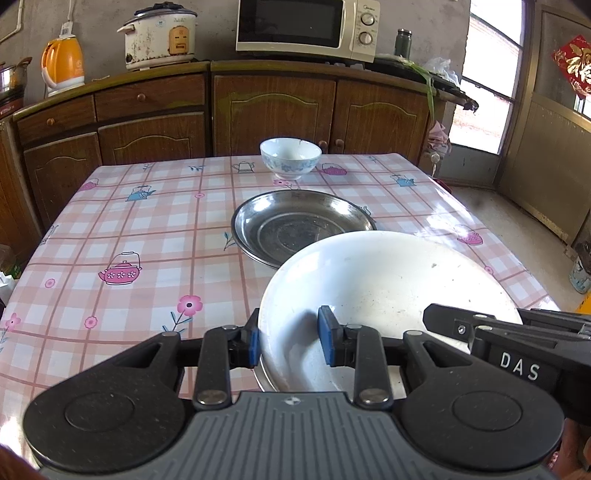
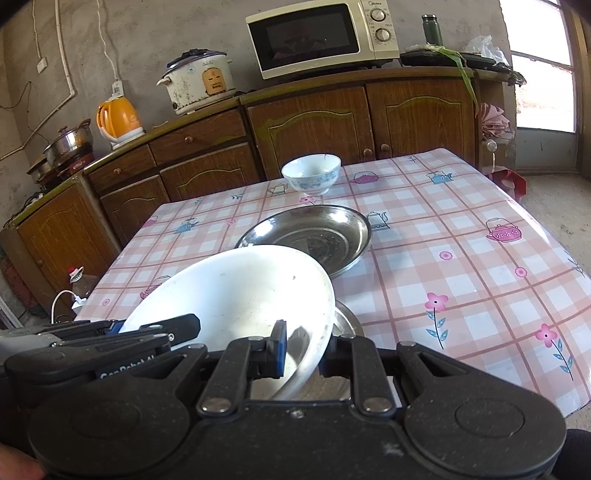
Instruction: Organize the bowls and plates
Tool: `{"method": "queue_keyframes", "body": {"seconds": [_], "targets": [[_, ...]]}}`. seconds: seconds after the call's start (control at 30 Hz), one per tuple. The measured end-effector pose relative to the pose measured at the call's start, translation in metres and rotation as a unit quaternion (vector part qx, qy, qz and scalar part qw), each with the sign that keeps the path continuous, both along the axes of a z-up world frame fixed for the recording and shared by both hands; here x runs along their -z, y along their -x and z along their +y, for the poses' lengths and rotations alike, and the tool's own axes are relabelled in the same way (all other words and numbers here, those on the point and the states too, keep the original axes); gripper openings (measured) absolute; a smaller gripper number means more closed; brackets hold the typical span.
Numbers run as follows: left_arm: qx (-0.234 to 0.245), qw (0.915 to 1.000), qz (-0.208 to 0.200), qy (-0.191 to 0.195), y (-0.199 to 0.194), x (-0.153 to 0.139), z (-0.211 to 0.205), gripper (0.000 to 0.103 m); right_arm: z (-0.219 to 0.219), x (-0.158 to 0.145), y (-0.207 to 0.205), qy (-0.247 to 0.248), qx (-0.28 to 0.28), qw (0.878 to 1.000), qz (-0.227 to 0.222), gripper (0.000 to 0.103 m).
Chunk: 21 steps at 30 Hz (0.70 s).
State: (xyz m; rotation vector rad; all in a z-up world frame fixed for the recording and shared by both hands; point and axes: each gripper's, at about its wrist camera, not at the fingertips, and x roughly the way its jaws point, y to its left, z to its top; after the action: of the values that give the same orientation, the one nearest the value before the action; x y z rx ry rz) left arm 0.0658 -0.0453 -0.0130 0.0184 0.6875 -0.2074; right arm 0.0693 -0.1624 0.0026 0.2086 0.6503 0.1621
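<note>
The left gripper [image 1: 289, 341] has its 2 blue-padded fingers [image 1: 326, 341] drawn in narrow on the near-left rim of a white bowl [image 1: 388, 291], one pad outside the wall and one inside. The right gripper [image 2: 301, 354] is nearly fully closed on the opposite, near-right rim of the same white bowl [image 2: 240, 291], again with one finger [image 2: 279, 345] inside the wall and the other outside. Gripping both sides of the rim makes sense: the bowl is wide and shallow, and a pinch on one edge alone would let it tip.

The bowl is held tilted, its far edge raised, low over the near part of the counter [image 1: 129, 229]. Under its near edge a metal rim [image 2: 345, 321] shows; it looks like a second steel dish below, though most of it is hidden, so whether the bowl touches it I cannot tell.

Just beyond the white bowl sits a stainless steel plate [image 1: 295, 225], empty, flat on the checked tablecloth. Farther back, near the far edge of the counter, stands a small white bowl with a blue floral pattern [image 1: 290, 157], upright and well apart from the plate.

Behind the counter run wooden cabinets [image 1: 273, 110] carrying a microwave [image 1: 306, 27], a rice cooker [image 1: 159, 37] and an orange kettle [image 1: 62, 62].

My guess is that the white bowl is being carried for stacking with the other dishes.
</note>
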Motion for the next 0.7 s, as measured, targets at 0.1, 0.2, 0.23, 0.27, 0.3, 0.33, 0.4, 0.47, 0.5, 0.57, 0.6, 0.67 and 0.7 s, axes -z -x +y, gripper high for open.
{"method": "queue_keyframes", "body": {"seconds": [0.1, 0.2, 0.23, 0.27, 0.3, 0.33, 0.4, 0.47, 0.5, 0.57, 0.6, 0.67, 0.7], "targets": [[0.003, 1.0000, 0.005, -0.003, -0.001, 0.004, -0.003, 0.030, -0.003, 0.004, -0.002, -0.001, 0.003, 1.000, 0.007, 0.022], [0.003, 0.9999, 0.013, -0.004, -0.003, 0.008, -0.004, 0.030, -0.004, 0.008, -0.003, -0.002, 0.003, 1.000, 0.015, 0.022], [0.003, 0.9999, 0.015, -0.005, -0.004, 0.009, -0.005, 0.030, -0.005, 0.010, -0.004, -0.002, 0.003, 1.000, 0.018, 0.022], [0.003, 0.9998, 0.018, -0.006, -0.005, 0.011, -0.006, 0.030, -0.005, 0.012, -0.005, -0.001, 0.004, 1.000, 0.020, 0.022], [0.004, 0.9998, 0.020, -0.006, -0.005, 0.012, -0.006, 0.030, -0.005, 0.013, -0.005, 0.000, 0.004, 1.000, 0.022, 0.022], [0.004, 0.9997, 0.022, -0.007, -0.006, 0.013, -0.007, 0.030, -0.006, 0.015, -0.006, 0.000, 0.004, 1.000, 0.024, 0.022], [0.005, 0.9996, 0.027, -0.008, -0.007, 0.015, -0.008, 0.030, -0.007, 0.018, -0.008, 0.000, 0.005, 1.000, 0.028, 0.022], [0.006, 0.9995, 0.031, -0.010, -0.009, 0.017, -0.009, 0.031, -0.008, 0.020, -0.009, 0.000, 0.006, 0.999, 0.032, 0.022], [0.007, 0.9994, 0.032, -0.011, -0.010, 0.019, -0.010, 0.031, -0.008, 0.021, -0.010, 0.000, 0.006, 0.999, 0.034, 0.022], [0.007, 0.9992, 0.036, -0.013, -0.011, 0.021, -0.010, 0.031, -0.009, 0.024, -0.011, -0.001, 0.006, 0.999, 0.038, 0.022], [0.007, 0.9991, 0.038, -0.014, -0.012, 0.022, -0.011, 0.031, -0.010, 0.026, -0.012, -0.001, 0.006, 0.999, 0.040, 0.022], [0.006, 0.9990, 0.042, -0.016, -0.014, 0.024, -0.011, 0.031, -0.010, 0.029, -0.014, -0.001, 0.005, 0.999, 0.044, 0.022], [0.005, 0.9988, 0.044, -0.018, -0.015, 0.025, -0.011, 0.031, -0.010, 0.030, -0.015, -0.001, 0.005, 0.999, 0.045, 0.022]]}}
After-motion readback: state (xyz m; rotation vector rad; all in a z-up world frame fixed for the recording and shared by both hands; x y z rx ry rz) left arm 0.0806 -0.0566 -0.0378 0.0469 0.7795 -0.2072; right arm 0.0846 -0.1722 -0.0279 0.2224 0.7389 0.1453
